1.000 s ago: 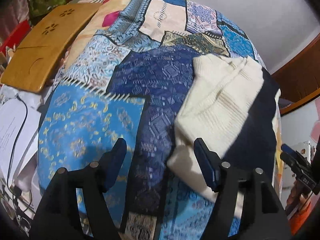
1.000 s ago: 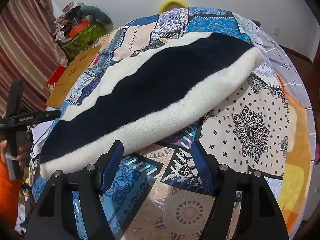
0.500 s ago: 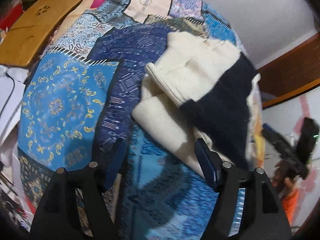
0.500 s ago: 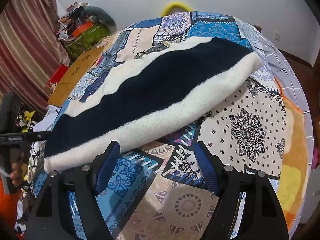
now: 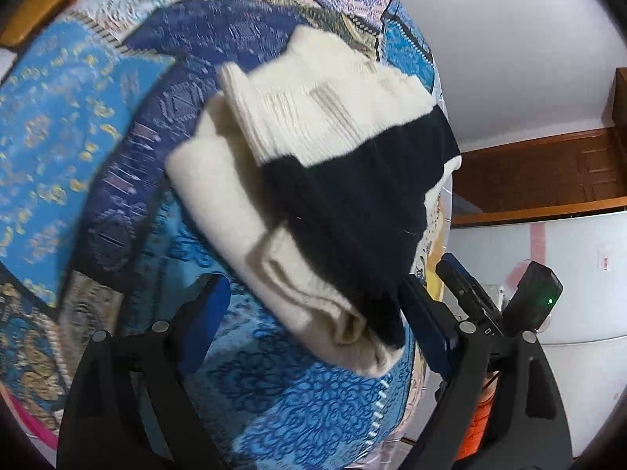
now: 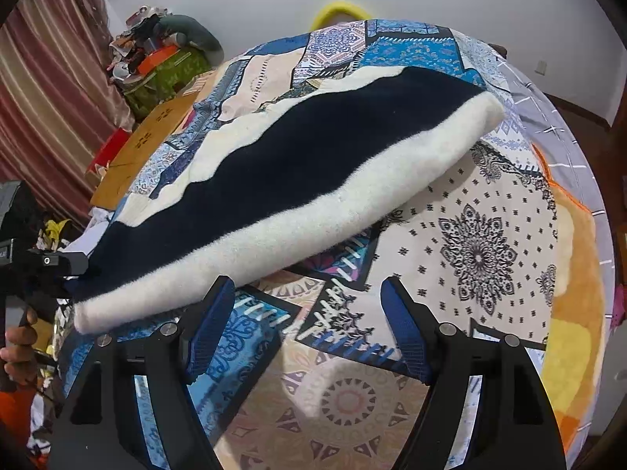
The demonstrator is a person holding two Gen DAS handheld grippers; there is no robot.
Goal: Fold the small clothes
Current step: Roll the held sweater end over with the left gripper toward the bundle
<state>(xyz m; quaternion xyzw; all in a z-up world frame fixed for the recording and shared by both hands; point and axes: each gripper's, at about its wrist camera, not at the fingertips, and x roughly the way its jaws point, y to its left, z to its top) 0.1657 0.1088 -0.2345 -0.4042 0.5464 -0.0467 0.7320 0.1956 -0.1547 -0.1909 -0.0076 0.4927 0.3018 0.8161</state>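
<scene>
Two tongs, both open and empty: your left tongs (image 5: 309,305) straddle the near corner of the folded cream-and-navy sweater (image 5: 313,180) on the bed (image 5: 78,117); its long axis runs lower left to upper right above your right tongs (image 6: 305,313).

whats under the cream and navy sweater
The folded sweater lies on the patchwork bedspread, which shows all around it. Whatever lies directly beneath it is covered.

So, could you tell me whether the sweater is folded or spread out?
Folded: the sweater lies in stacked layers on the quilt.
</scene>
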